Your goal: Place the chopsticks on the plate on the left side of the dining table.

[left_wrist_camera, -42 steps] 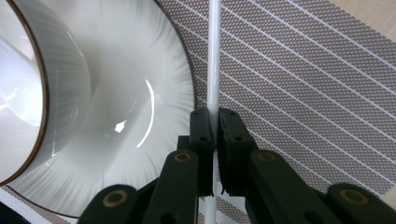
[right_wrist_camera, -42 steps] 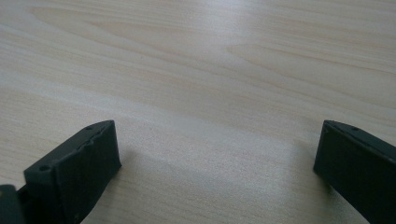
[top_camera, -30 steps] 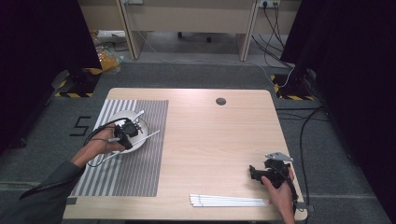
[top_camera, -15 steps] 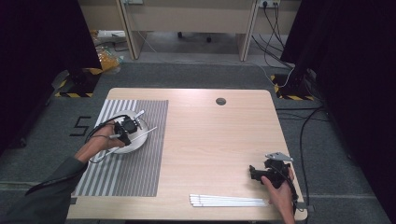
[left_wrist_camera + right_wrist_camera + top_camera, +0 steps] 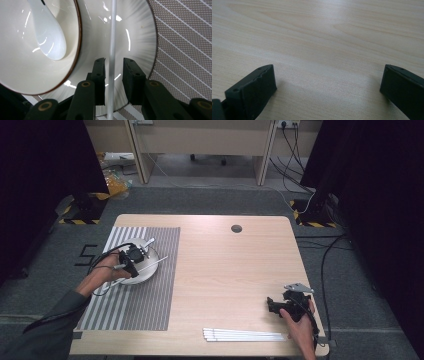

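Observation:
My left gripper (image 5: 134, 256) hovers over a white plate (image 5: 145, 275) on the striped mat. In the left gripper view a white chopstick (image 5: 112, 37) runs between its jaws across the plate (image 5: 140, 37). The jaws have just been opening and a gap shows beside the stick, so my left gripper (image 5: 113, 62) is open. A white spoon (image 5: 47, 37) lies in a brown-rimmed bowl (image 5: 20, 62) on the plate. My right gripper (image 5: 272, 306) rests near the table's front right corner. The right gripper (image 5: 328, 80) is wide open over bare wood.
A bundle of white chopsticks (image 5: 245, 335) lies along the front edge, just left of my right hand. The grey striped mat (image 5: 135, 305) covers the table's left part. A round cable hole (image 5: 236, 228) sits at the back middle.
My left hand has shifted slightly over the plate, and the chopstick now lies across the plate. The right hand has stayed where it was.

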`<state>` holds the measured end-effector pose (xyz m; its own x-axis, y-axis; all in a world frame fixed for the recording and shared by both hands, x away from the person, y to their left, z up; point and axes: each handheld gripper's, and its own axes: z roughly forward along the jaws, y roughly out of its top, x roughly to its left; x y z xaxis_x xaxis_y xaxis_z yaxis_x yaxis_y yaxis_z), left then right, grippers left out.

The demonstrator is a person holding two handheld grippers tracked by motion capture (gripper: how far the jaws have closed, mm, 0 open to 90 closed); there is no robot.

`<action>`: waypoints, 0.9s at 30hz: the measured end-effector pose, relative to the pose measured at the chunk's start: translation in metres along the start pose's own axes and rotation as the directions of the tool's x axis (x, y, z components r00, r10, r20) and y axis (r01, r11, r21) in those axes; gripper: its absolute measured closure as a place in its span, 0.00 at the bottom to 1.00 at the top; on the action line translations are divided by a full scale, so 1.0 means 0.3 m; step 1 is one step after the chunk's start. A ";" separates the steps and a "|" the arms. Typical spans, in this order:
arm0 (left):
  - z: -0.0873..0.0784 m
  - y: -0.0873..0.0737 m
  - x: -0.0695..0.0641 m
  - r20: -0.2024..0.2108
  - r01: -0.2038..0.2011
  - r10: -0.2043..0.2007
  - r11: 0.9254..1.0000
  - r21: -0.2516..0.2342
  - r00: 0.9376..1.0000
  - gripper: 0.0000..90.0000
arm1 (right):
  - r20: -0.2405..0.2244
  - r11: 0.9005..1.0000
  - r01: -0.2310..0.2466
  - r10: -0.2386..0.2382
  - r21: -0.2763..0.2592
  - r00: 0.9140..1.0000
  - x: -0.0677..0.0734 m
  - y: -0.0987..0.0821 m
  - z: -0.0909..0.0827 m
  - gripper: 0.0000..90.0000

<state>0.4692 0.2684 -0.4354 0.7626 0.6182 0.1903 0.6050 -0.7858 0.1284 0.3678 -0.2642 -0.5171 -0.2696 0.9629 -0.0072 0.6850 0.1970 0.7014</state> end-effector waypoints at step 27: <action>0.037 -0.050 0.038 -0.127 -0.011 0.020 0.997 0.074 0.992 0.81 | 0.000 1.000 0.001 -0.001 0.000 1.000 0.000 0.000 0.000 0.00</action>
<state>0.4714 0.2873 -0.4460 0.7393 0.5952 0.3148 0.6123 -0.7888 0.0537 0.3678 -0.2642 -0.5172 -0.2702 0.9628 -0.0073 0.6848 0.1976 0.7014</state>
